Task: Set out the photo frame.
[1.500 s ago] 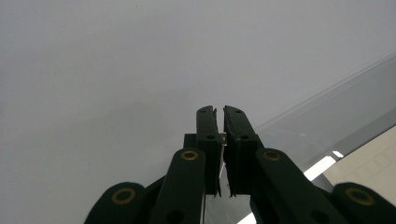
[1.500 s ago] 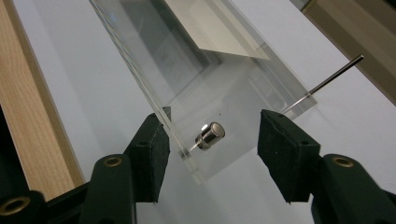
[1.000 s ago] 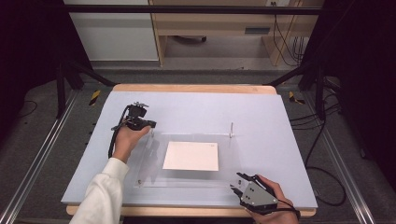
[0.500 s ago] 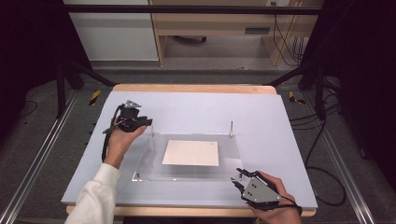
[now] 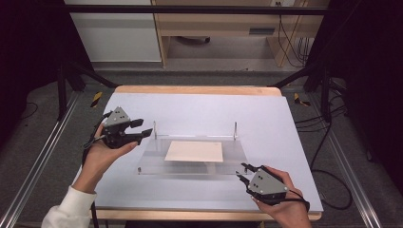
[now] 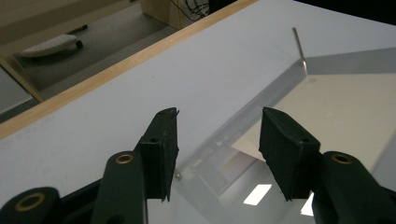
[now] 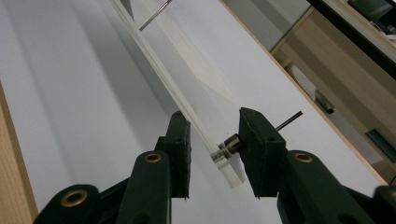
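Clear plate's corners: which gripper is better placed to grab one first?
Right, probably. The right gripper has its open jaws already either side of the clear plate's corner. The left gripper, also open, hangs above its corner.

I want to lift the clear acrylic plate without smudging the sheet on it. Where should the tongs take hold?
Grip the clear plate by its thin edges at opposite corners, coming in level from outside. The left tongs are open by its far-left corner, the right tongs open at its near-right corner. The plate stands on short feet, probably leaving room under the rim. The cream sheet lies mid-plate, away from both corners.
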Demonstrator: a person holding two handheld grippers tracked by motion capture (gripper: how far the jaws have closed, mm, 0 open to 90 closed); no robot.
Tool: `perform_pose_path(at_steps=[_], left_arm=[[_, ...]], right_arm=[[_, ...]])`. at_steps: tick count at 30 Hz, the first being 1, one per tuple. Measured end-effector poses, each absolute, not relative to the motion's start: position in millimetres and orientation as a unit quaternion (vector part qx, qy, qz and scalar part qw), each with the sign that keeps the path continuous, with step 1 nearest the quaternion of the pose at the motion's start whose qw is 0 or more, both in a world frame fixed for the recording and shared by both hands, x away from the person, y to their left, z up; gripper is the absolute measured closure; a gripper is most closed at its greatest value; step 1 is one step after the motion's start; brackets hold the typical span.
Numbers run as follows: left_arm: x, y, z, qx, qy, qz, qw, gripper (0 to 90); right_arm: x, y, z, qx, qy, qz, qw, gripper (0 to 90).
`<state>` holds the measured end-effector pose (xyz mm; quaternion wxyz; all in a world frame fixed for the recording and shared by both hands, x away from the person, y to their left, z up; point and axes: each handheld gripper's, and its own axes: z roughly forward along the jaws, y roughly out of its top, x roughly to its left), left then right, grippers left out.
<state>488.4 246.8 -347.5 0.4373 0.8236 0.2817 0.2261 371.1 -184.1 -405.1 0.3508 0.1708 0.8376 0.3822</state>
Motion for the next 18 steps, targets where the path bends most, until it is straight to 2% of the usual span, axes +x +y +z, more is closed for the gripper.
perform_pose_path(at_steps=[4,6,11,18], left_arm=[[473.0,245.8,-341.3,0.829,0.26,0.232,0.437,42.2],[464.0,245.7,-337.9,0.832,0.246,0.237,0.438,36.6],[438.2,245.2,-333.6,0.856,0.187,0.224,0.426,37.1],[429.7,243.2,-332.7,0.864,0.168,0.209,0.426,37.5]], right_arm=[[372.9,-184.1,-402.2,0.173,0.839,0.382,0.346,65.5],[374.5,-184.2,-399.7,0.176,0.84,0.382,0.343,65.5],[382.3,-184.7,-388.6,0.184,0.844,0.381,0.33,65.5],[391.1,-184.7,-377.3,0.197,0.844,0.382,0.321,65.5]])
